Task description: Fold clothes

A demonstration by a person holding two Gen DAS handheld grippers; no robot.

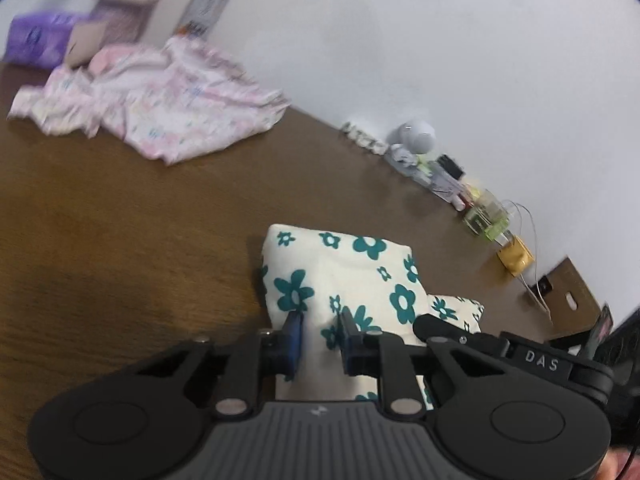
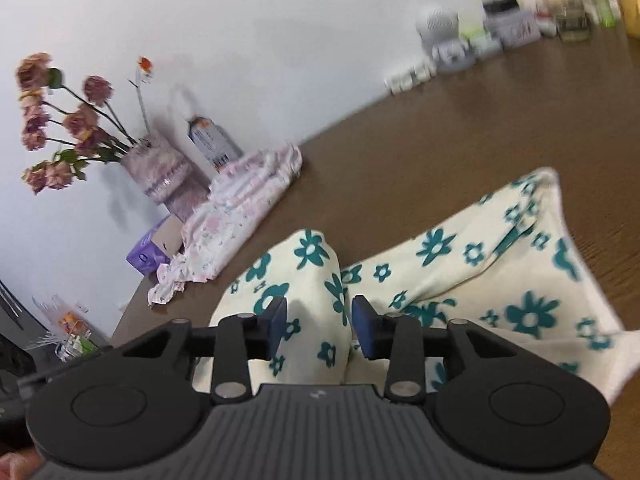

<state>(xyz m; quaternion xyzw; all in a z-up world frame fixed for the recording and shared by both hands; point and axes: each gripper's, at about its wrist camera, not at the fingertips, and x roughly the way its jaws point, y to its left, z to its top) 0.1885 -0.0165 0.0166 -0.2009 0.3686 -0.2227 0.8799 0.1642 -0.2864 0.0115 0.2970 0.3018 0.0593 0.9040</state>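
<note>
A cream cloth with teal flowers (image 1: 344, 272) lies folded on the brown table (image 1: 120, 220). My left gripper (image 1: 320, 334) is shut on its near edge, and the fabric bunches between the blue pads. In the right wrist view the same floral cloth (image 2: 460, 264) spreads away to the right, and a raised fold of it fills the gap of my right gripper (image 2: 320, 322), which is shut on it. A black housing marked DAS (image 1: 536, 360) sits just right of the left gripper. A crumpled pink printed garment (image 1: 160, 96) (image 2: 240, 204) lies at the far side by the wall.
A vase of dried flowers (image 2: 156, 168), a carton (image 2: 208, 140) and a purple tissue pack (image 1: 36, 36) stand behind the pink garment. Small jars and bottles (image 1: 440, 168) (image 2: 500, 32) line the wall. A cardboard box (image 1: 568, 280) is at the right. A hand (image 2: 16, 464) shows at the lower left.
</note>
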